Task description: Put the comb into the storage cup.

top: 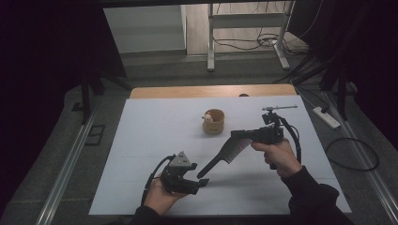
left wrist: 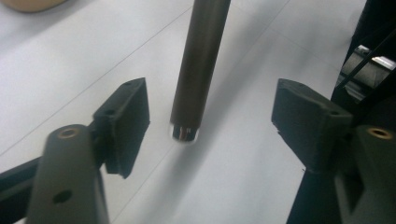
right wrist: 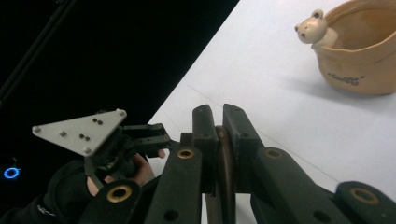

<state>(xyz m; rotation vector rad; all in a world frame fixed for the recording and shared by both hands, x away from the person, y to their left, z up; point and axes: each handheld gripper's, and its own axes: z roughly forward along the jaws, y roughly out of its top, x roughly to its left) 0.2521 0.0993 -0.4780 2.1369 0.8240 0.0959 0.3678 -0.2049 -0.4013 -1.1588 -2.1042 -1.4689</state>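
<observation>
A dark comb (top: 225, 152) with a long round handle and a flat toothed blade is held at a slant above a white table (top: 155, 136), blade end high, handle end low. The right gripper (top: 240, 134) is clamped flat on the blade end; in the right gripper view its two black jaws press on a thin brown edge (right wrist: 226, 163). The left gripper (top: 202, 182) stands with its jaws apart on either side of the handle tip. In the left gripper view the smooth, matt brown handle (left wrist: 198, 70) ends in a shiny rounded cap, with clear gaps to both blocky black pads (left wrist: 126, 121); no pad touches it.

Beyond the comb, near the table's middle, sits a tan cup (top: 214, 122), round-walled and glossy, with a small bear figure (right wrist: 312, 28) perched on its rim. It is well apart from both grippers. The table surface is smooth and pale with faint seam lines. Wide bare areas lie left of the cup and along the near edge; a wooden strip (top: 211, 91) borders the far edge.
</observation>
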